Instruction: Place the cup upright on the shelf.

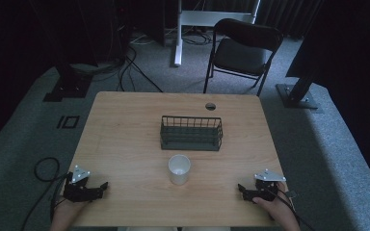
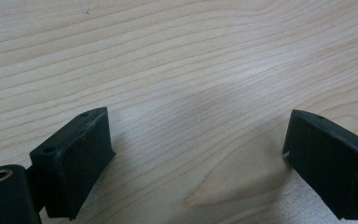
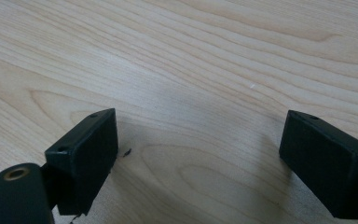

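A cup [image 1: 179, 169] stands on the tabletop [image 1: 125, 134], just in front of a wire basket [image 1: 191, 133]. The left tongs [image 1: 101, 186] rest well to the cup's left, the right tongs [image 1: 243, 190] well to its right. A chair [image 1: 243, 50] stands on the floor behind the basket.

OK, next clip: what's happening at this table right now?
Nothing is being handled yet. A person sits at the wooden table with a tool in each hand: the left tool and the right tool rest near the front corners, both open with only bare wood between their jaws. A white cup stands upright at the centre front, and a dark wire basket sits just behind it, apart from it.
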`<state>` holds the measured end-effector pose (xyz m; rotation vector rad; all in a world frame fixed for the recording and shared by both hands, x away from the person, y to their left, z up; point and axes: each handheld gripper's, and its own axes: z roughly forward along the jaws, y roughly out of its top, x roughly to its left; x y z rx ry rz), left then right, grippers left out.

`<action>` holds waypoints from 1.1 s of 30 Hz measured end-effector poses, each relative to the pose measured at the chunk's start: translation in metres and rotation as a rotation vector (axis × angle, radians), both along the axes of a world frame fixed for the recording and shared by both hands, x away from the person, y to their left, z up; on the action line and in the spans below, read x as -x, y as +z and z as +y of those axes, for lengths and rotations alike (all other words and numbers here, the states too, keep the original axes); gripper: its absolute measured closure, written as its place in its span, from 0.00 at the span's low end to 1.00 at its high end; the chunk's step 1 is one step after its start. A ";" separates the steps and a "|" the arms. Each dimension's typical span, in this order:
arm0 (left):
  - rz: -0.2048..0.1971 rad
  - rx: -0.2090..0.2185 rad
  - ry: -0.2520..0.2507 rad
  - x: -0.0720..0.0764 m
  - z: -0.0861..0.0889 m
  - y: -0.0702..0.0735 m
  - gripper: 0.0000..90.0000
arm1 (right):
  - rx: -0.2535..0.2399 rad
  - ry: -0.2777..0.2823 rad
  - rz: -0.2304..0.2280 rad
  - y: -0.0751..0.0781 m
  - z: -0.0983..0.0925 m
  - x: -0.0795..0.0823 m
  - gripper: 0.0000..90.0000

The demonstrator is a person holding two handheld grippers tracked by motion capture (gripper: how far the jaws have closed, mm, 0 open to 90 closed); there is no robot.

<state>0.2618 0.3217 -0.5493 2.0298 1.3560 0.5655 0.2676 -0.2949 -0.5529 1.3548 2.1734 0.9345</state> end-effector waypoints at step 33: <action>0.010 -0.005 -0.016 -0.001 0.000 -0.001 0.04 | -0.025 0.006 0.005 0.001 0.003 0.001 0.13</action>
